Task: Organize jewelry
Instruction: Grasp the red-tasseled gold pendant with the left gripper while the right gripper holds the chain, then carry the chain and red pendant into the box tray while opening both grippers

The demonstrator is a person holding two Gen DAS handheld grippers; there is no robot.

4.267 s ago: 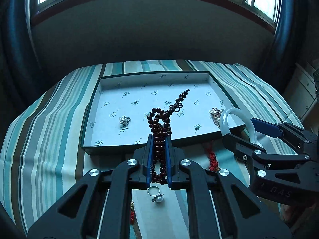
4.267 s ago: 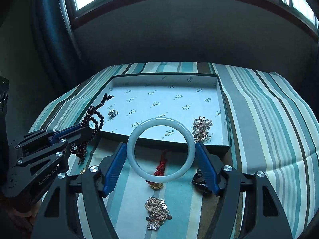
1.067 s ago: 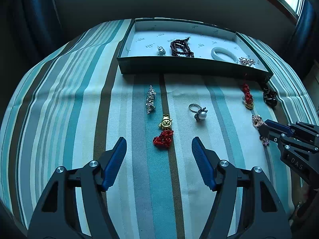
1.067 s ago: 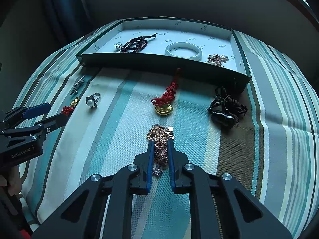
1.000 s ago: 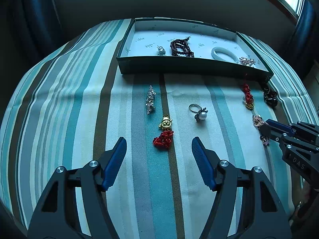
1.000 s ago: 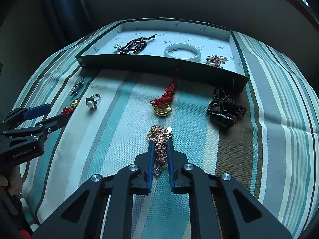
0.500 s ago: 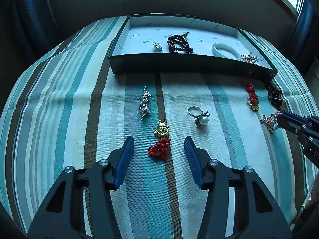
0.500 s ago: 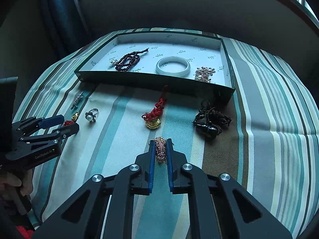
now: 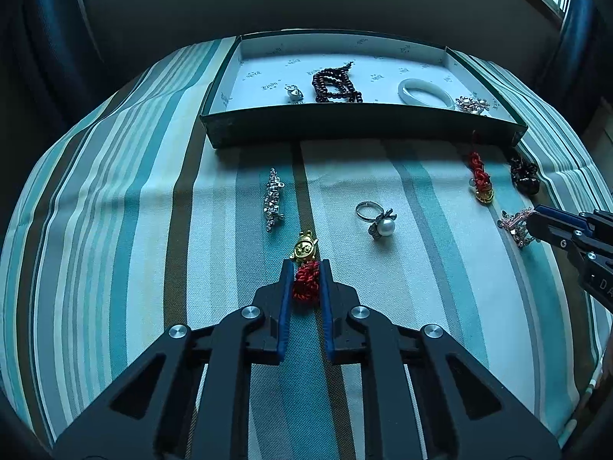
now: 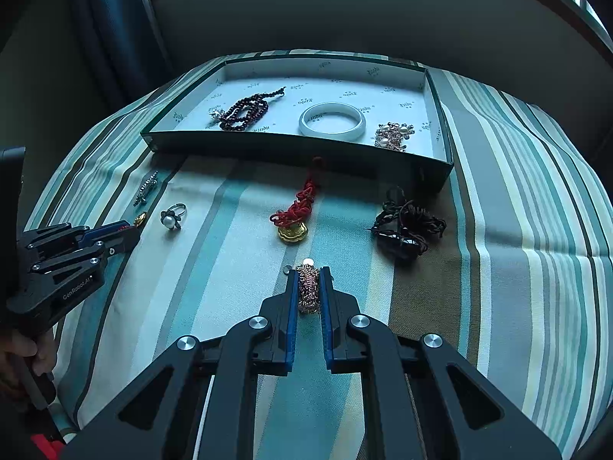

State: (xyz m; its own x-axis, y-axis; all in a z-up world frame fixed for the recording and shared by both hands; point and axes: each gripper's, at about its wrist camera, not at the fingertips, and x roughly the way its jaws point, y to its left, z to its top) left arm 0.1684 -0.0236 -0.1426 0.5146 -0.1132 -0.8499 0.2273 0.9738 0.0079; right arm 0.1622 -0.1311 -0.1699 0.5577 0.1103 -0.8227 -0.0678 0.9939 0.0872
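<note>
Striped teal, cream and brown cloth (image 9: 115,230) covers the tabletop, and at the upper centre of both views a shallow dark green box (image 9: 364,128) with a white printed lining holds a dark red bead strand (image 9: 335,86), a pale jade-white bangle (image 9: 423,92), a small silver charm (image 9: 294,93) and a pearl-and-metal cluster (image 10: 392,136) toward its right end. At lower centre of the left wrist view the left tongs (image 9: 305,268) are closed almost fully around a red knotted cord (image 9: 305,285), whose gold charm (image 9: 304,245) sticks out just past the tips. At lower centre of the right wrist view the right tongs (image 10: 308,274) are pinched on a rose-gold chain bundle (image 10: 308,291), with a small pearl at its far end. On the cloth in front of the box lie a rhinestone bar brooch (image 9: 274,199), a pearl ring (image 9: 377,220), a second red knotted cord with a gold pendant (image 10: 293,216) and a black corded pendant (image 10: 406,228), all apart from one another. At the lower left edge of the right wrist view a hand (image 10: 23,352) grips the handle of the left tongs.
</note>
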